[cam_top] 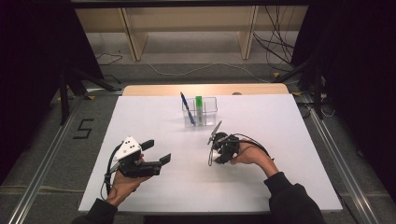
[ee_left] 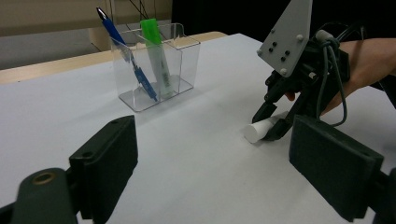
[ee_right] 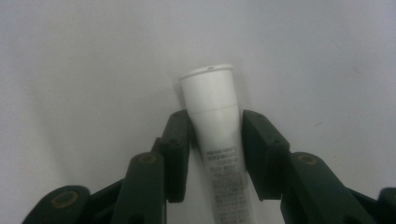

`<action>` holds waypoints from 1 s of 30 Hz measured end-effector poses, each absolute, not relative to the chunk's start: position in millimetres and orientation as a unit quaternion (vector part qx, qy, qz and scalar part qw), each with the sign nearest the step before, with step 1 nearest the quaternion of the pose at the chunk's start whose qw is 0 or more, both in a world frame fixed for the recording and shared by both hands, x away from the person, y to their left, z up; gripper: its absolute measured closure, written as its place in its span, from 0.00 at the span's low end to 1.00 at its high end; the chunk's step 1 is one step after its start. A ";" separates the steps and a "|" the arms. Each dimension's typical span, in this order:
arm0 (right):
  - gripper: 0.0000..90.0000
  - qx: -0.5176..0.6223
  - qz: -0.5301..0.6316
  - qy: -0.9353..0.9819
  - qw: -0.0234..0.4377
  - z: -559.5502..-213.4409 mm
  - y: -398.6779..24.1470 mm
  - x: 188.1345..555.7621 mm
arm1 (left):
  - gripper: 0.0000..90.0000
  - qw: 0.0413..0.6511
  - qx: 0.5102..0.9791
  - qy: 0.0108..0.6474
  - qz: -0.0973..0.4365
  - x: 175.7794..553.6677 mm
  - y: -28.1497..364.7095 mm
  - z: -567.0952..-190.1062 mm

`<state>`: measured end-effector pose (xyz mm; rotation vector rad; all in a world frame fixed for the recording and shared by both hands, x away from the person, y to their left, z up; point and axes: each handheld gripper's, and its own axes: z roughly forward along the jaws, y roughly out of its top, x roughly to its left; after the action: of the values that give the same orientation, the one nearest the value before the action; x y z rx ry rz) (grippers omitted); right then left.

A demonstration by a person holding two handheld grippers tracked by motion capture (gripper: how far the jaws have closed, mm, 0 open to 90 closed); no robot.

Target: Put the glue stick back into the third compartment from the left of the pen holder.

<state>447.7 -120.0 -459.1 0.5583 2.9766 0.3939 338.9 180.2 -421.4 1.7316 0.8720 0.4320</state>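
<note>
I judge the white tube [ee_right: 217, 140] light, smooth and a bit squashy, so I'd clamp its firmer shoulder just below the cap. It lies flat on the white table [cam_top: 280, 140], cap toward twelve o'clock, and my right gripper [ee_right: 215, 144] is clamped on its neck. The left gripper [ee_left: 210, 163] is released.

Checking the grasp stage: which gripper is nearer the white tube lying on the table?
Right. The right gripper has its jaws either side of the white tube; the left gripper hangs open, well away across the table.
</note>
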 end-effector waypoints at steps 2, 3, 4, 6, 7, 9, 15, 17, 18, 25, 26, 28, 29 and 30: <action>0.72 0.186 0.127 0.973 0.045 -459.0 -118.2 446.5 | 0.17 0.546 0.730 0.367 0.182 338.7 180.1 -421.2; 0.73 0.180 0.125 0.975 0.045 -458.9 -118.0 446.8 | 0.17 0.546 0.730 0.367 0.182 338.7 180.0 -421.3; 0.73 0.182 0.124 0.974 0.046 -458.9 -117.5 446.3 | 0.17 0.546 0.730 0.367 0.182 338.8 180.1 -421.4; 0.74 0.178 0.119 0.976 0.046 -458.2 -116.7 446.0 | 0.17 0.546 0.731 0.368 0.182 338.9 180.2 -421.5; 0.74 0.174 0.113 0.977 0.048 -457.7 -116.3 445.9 | 0.17 0.546 0.731 0.368 0.182 338.8 180.2 -421.4; 0.75 0.166 0.105 0.979 0.051 -457.0 -114.8 445.7 | 0.17 0.546 0.730 0.367 0.182 338.8 180.2 -421.3; 0.75 0.164 0.096 0.980 0.055 -456.6 -111.7 445.1 | 0.17 0.546 0.731 0.367 0.184 338.8 180.5 -421.3; 0.75 0.164 0.095 0.980 0.056 -456.5 -111.5 444.6 | 0.17 0.546 0.730 0.367 0.183 338.9 180.5 -421.3; 0.75 0.163 0.095 0.981 0.056 -456.5 -111.5 444.7 | 0.17 0.546 0.730 0.368 0.183 338.8 180.4 -421.4; 0.76 0.166 0.108 0.978 0.065 -451.3 -114.8 444.5 | 0.17 0.546 0.730 0.367 0.185 338.7 180.5 -421.3; 0.76 0.177 0.118 0.975 0.068 -449.6 -115.7 443.9 | 0.17 0.547 0.729 0.368 0.185 338.7 180.5 -421.3; 0.76 0.181 0.134 0.971 0.077 -445.2 -119.1 445.1 | 0.17 0.547 0.729 0.367 0.187 338.6 180.6 -421.2; 0.76 0.186 0.145 0.968 0.082 -442.6 -121.0 446.0 | 0.17 0.548 0.728 0.367 0.188 338.5 180.8 -421.1; 0.76 0.191 0.157 0.965 0.086 -440.0 -122.7 446.9 | 0.17 0.549 0.727 0.367 0.188 338.5 180.9 -421.0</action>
<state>446.9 -122.7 -440.0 0.5707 2.8765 0.4680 338.5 180.9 -421.0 1.7208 0.8700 0.4453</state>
